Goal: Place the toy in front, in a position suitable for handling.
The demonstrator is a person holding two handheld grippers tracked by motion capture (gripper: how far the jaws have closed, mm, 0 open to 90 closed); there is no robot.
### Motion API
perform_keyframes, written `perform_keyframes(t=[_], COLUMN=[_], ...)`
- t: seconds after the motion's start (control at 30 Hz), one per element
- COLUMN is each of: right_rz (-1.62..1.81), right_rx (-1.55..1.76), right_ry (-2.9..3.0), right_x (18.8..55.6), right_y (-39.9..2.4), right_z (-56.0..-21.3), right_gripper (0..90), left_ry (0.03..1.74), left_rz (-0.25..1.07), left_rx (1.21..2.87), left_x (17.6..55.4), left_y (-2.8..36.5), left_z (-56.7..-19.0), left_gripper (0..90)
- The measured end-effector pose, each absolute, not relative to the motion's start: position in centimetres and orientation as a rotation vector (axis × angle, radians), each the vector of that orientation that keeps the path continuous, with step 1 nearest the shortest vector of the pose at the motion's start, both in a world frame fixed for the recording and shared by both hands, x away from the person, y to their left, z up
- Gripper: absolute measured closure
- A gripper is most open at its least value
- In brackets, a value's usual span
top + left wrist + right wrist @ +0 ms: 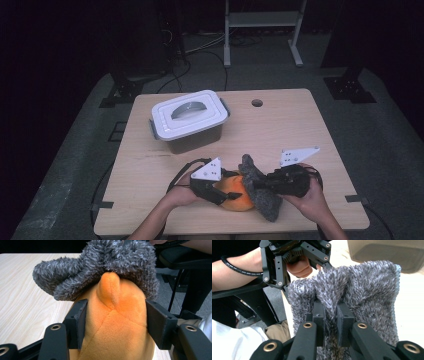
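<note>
An orange plush toy (234, 196) lies near the table's front edge, with a fuzzy grey cloth (262, 195) draped over its right end. In the left gripper view the plush toy (117, 325) sits between the jaws of my left gripper (116, 315), and both pads press into its sides; the grey cloth (100, 265) covers its far tip. My right gripper (331, 312) is shut on a pinched fold of the grey cloth (367, 285). From above, the left gripper (222, 192) and right gripper (256, 186) face each other across the toy.
A storage box with a white handled lid (189, 116) stands at the back left of the wooden table (300, 130). A small round hole (257, 103) is in the tabletop near the far edge. A chair frame shows below the front edge.
</note>
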State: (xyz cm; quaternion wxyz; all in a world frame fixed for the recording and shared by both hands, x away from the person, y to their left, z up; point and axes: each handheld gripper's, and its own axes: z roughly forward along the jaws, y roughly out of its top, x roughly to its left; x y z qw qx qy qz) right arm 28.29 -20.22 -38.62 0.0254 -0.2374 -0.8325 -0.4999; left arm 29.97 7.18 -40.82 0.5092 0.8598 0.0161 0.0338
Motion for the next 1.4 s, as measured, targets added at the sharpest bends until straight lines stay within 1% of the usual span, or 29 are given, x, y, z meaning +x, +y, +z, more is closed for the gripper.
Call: perform_keyframes(t=[0.43,1.4], right_rz=[-1.535,-1.519], right_rx=[-0.752,-0.766], right_ry=[-2.552,-2.542], right_x=[28.48,28.22], right_y=[-20.85,-20.87], right_z=[-39.12,-39.4], right_gripper=[79.3,79.3], left_ry=[0.038,0.035], left_rz=[0.059,0.04], left_rx=[2.059,2.054], left_x=[30.05,29.9], left_y=[7.1,7.04], left_z=[-41.05,-41.34], left_gripper=[37.5,36.6])
